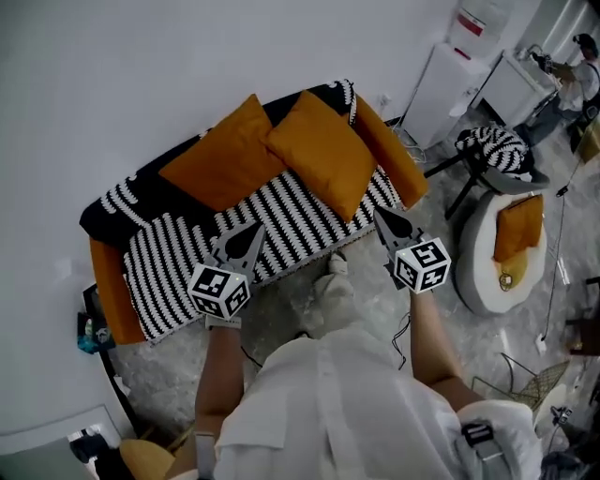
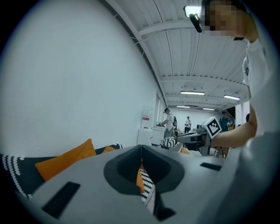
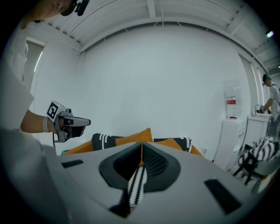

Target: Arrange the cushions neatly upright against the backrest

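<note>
Even, bright ceiling-strip light; both gripper views bulge fisheye, corners dark, foreground blurred.

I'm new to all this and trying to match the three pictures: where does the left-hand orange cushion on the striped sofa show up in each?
Head view: the left orange cushion sits upper middle, against the sofa's black back.
Left gripper view: the cushion is at lower left.
Right gripper view: the cushion is in the centre, its corner peaking upward.
Shared landmark: the white dispenser with a red label, also seen at and.
</note>
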### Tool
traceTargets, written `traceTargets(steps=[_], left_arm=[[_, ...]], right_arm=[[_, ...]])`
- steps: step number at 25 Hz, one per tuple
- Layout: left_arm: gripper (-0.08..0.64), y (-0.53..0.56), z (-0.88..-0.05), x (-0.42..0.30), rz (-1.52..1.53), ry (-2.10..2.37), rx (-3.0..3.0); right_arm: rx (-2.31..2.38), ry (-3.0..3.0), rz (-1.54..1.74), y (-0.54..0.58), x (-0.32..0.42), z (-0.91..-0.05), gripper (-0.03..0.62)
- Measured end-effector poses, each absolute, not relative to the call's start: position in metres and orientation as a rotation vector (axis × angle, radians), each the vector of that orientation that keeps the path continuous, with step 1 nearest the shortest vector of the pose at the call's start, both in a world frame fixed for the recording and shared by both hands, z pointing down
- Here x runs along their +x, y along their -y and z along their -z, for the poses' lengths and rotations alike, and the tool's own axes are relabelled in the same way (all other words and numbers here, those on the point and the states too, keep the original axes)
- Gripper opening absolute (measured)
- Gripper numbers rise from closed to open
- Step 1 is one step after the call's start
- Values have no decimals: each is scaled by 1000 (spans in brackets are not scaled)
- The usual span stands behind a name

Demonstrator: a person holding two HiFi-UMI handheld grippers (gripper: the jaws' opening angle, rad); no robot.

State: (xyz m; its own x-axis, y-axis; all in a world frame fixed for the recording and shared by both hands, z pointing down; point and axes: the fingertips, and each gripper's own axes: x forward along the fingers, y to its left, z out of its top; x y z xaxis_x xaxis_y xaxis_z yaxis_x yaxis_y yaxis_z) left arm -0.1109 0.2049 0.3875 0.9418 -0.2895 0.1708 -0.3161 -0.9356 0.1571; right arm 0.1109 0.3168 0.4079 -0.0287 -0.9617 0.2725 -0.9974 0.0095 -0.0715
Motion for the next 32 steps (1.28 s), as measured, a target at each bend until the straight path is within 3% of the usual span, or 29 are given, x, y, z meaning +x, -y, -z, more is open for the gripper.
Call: traceTargets(steps=[11, 23, 29, 32], left_arm=[[15, -45, -439, 92, -342, 399, 2861], [15, 82, -480, 234, -614, 245, 2901], [18, 107, -535, 291, -906, 16, 2964], [55, 109, -568, 311, -1106, -144, 2957]], right_arm=[[1994, 2143, -446, -139, 280, -472, 46], [1835, 2131, -687, -36, 365, -559, 107], [1763, 2103, -787, -17, 397, -625, 191], [1685, 2082, -834, -16, 403, -657, 217]])
